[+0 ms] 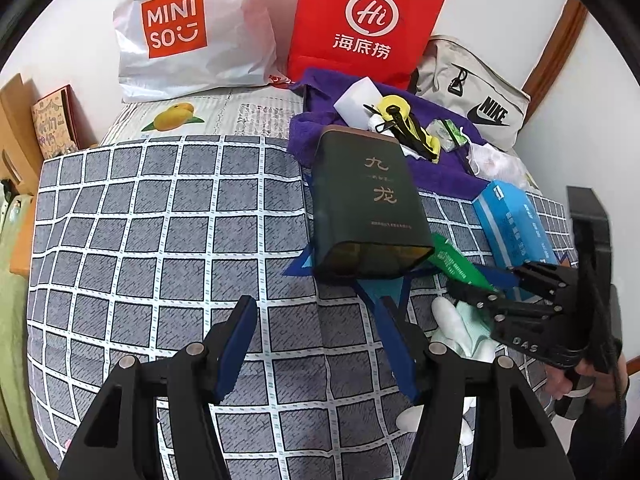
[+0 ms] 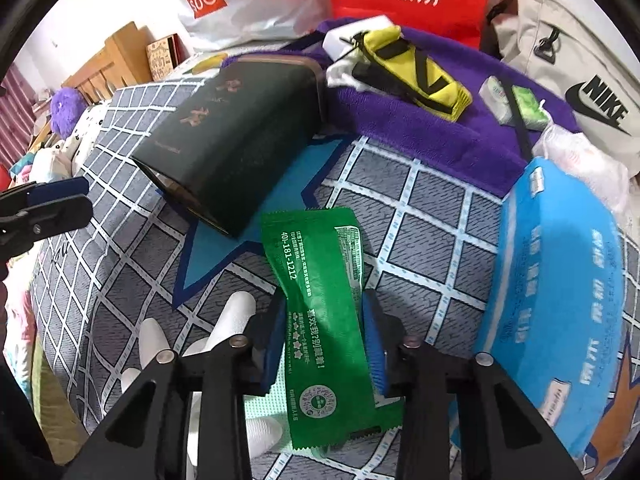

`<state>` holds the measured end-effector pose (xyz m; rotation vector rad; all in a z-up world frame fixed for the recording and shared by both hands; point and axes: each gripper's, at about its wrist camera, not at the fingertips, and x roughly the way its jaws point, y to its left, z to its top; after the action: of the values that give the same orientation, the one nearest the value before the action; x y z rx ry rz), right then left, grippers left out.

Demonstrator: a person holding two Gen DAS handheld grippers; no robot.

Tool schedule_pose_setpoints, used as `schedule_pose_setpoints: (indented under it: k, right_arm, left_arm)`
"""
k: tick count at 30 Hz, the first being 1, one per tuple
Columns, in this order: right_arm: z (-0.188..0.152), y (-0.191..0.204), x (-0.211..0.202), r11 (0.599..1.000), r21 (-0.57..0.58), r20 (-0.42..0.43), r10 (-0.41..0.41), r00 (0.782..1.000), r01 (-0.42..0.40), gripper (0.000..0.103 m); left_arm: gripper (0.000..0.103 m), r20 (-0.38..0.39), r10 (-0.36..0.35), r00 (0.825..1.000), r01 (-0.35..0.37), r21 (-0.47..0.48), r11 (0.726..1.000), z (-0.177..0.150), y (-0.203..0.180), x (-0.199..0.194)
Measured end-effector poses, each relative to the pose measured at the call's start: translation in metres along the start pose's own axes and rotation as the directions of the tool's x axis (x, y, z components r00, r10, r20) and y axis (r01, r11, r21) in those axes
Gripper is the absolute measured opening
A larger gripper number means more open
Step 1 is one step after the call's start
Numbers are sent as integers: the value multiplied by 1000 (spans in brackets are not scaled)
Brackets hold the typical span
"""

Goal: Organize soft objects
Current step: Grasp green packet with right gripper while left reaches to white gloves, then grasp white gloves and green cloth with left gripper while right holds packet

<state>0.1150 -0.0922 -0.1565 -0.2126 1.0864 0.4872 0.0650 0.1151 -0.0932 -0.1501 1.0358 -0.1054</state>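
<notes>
Between the blue pads of my right tongs (image 2: 326, 344) lies the flat green foil sachet with white print (image 2: 320, 312); the pads sit at its two long edges, narrowed around it, though I cannot tell whether they press. My right-hand view alone shows this. From my left tongs (image 1: 316, 344), which stand half wide with nothing in them over bare sheet, the right tongs appear at the side, hiding most of the sachet. Under the sachet's near end lies a white glove (image 2: 236, 316), its fingers pointing away from me. Beyond stands a dark green tin with gold characters (image 2: 236, 140), tipped on its side on a blue star print. To the right is a light blue soft tissue pack (image 2: 556, 300), just beside the sachet. Behind, a purple towel (image 2: 420, 120) carries a yellow strap pouch (image 2: 416, 68). The grey checked bedsheet (image 1: 160, 240) lies open to my left; bags line the far edge against the wall.
</notes>
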Motion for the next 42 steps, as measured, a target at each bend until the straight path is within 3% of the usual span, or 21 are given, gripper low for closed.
schedule_pose_setpoints:
  k: [12,21,29,32,37,42]
  right_arm:
    - [-14,-9,-56,997,36,119,-67,991,63,35]
    - [-47,-26,-109,991,92,209,-113,971,95,35]
    - [-89,-52,-129,977,175,225,-158,962,120,35]
    - [-100,-62,-128,972,201,216,-165,962,121,35]
    - [-109,-72,-121,967,233,211,-150,966,100,35]
    - [-111,-71,-118,970,229,213,-132,968,82,35]
  left_arm:
    - [59,-46,-47,998,51,86,995,-21,-47,-1]
    - [59,-81,-100,992,115,196,974,-51,-100,8]
    - [59,-116,-38,992,63,218,974,-74,-120,38]
    - [61,-95,2,995,22,252,967,-80,-126,41]
    - [82,-86,3,996,24,307,951,-88,-138,45]
    - [83,-62,39,997,-17,325,946,-88,-145,49]
